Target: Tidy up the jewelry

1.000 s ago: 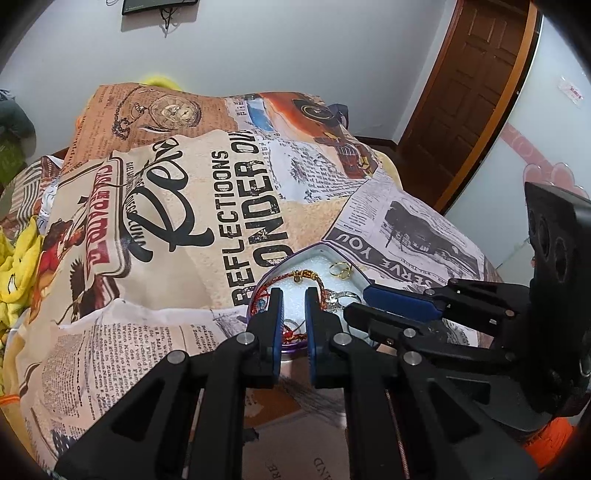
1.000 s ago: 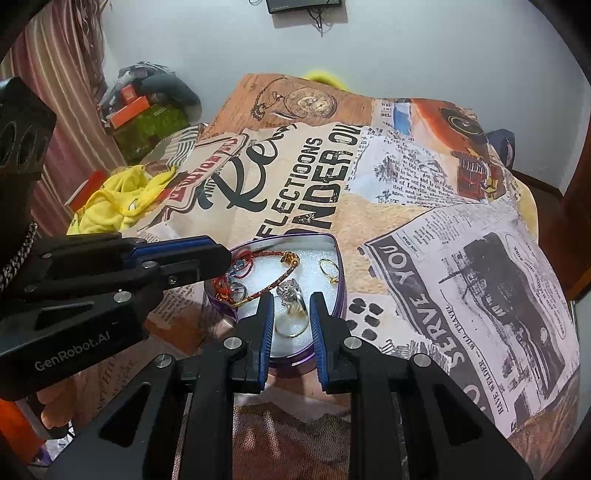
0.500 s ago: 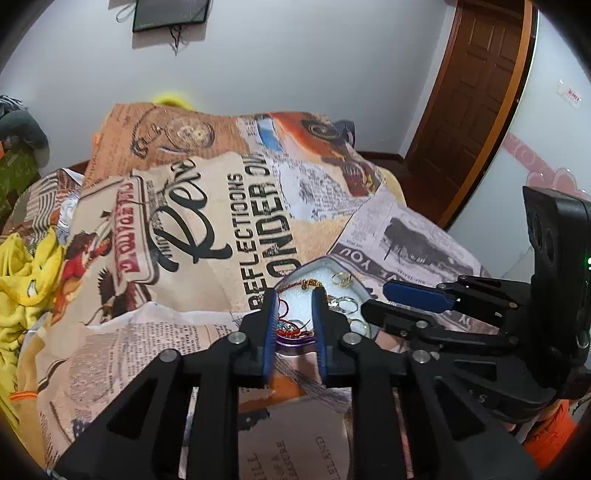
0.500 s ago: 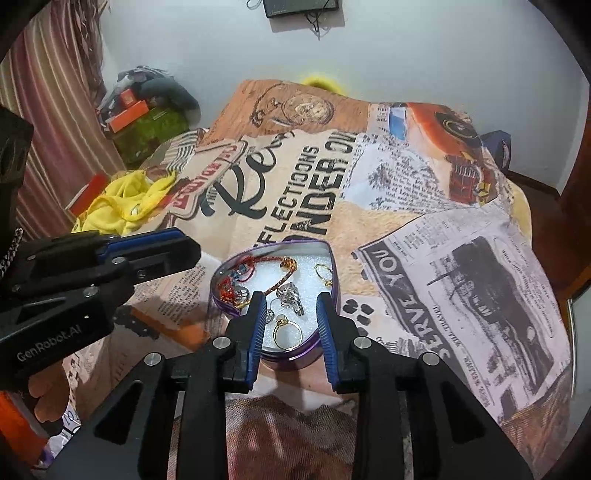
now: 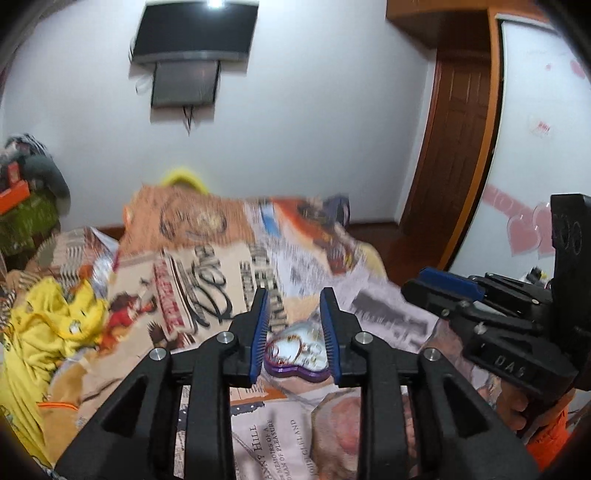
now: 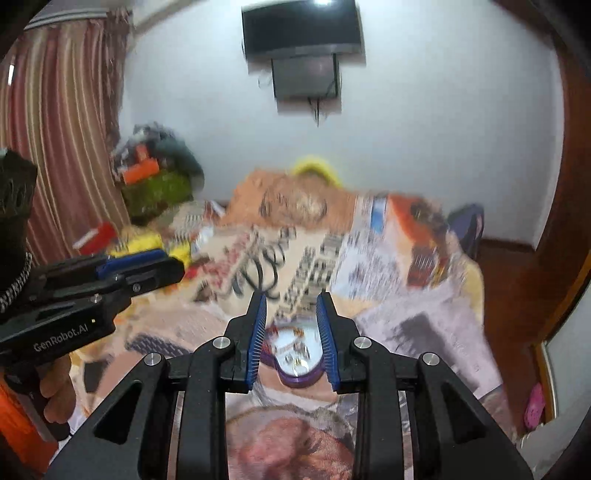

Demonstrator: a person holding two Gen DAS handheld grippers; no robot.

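Observation:
A purple heart-shaped tin (image 5: pixel 295 360) with a white lining holds rings and bracelets and sits on the printed bedspread (image 5: pixel 207 273). My left gripper (image 5: pixel 293 325) is open and empty, raised well back from the tin. My right gripper (image 6: pixel 291 321) is open and empty too, with the tin (image 6: pixel 297 363) seen between its fingers, far below. Each gripper shows from the side in the other's view: the right one (image 5: pixel 443 284), the left one (image 6: pixel 147 264). The picture is blurred by motion.
Yellow cloth (image 5: pixel 40 332) lies at the bed's left side. A pile of clutter (image 6: pixel 159 181) stands by the striped curtain. A TV (image 5: pixel 192 33) hangs on the white wall. A wooden door (image 5: pixel 454 147) is at the right.
Both grippers have lifted up and pulled back from the tin, and their jaws have opened wider. The tin now looks smaller and farther away.

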